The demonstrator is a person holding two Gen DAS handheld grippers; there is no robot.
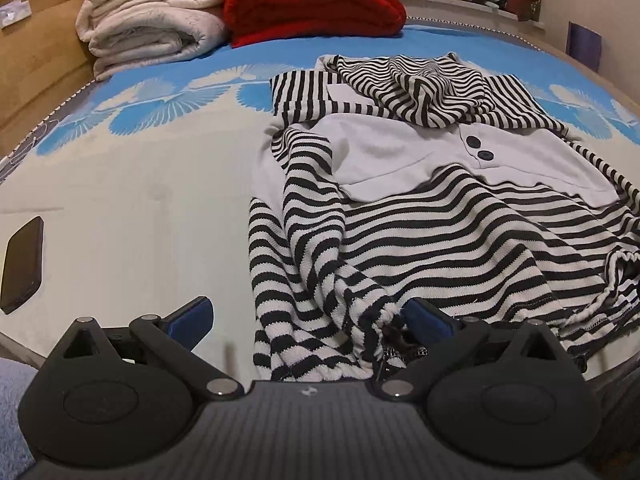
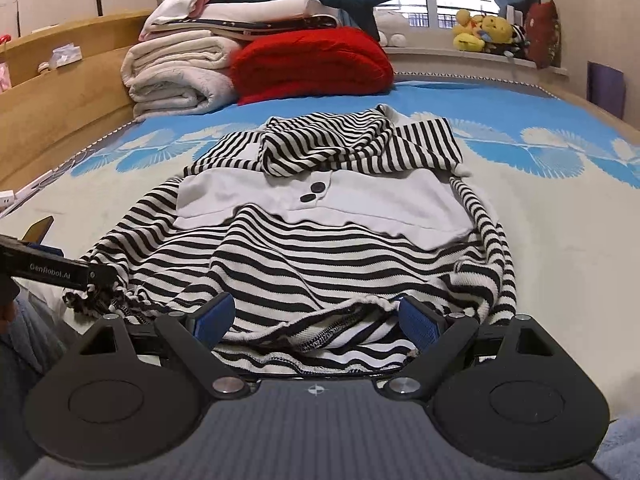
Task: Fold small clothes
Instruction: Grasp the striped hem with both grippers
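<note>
Two tongs low over the near hem of the striped hooded top (image 2: 320, 240), which lies spread on the blue-and-cream mattress (image 1: 120, 208). Left of the top, a dark phone (image 1: 22, 264) lies flat. My left gripper (image 1: 310, 316) stands apart, the top's bunched corner between its fingers, unpinched. Right of that, my right gripper (image 2: 316, 316) gapes wide, hem between its blue pads (image 2: 420, 322). Beyond the top, folded blankets.

A black-and-white striped knit hooded top (image 2: 320, 240) lies spread on the blue-and-cream patterned mattress (image 2: 560, 208), folded cream blankets (image 2: 176, 76) and a red blanket (image 2: 312, 64) behind it, a black phone (image 1: 22, 264) at left.
</note>
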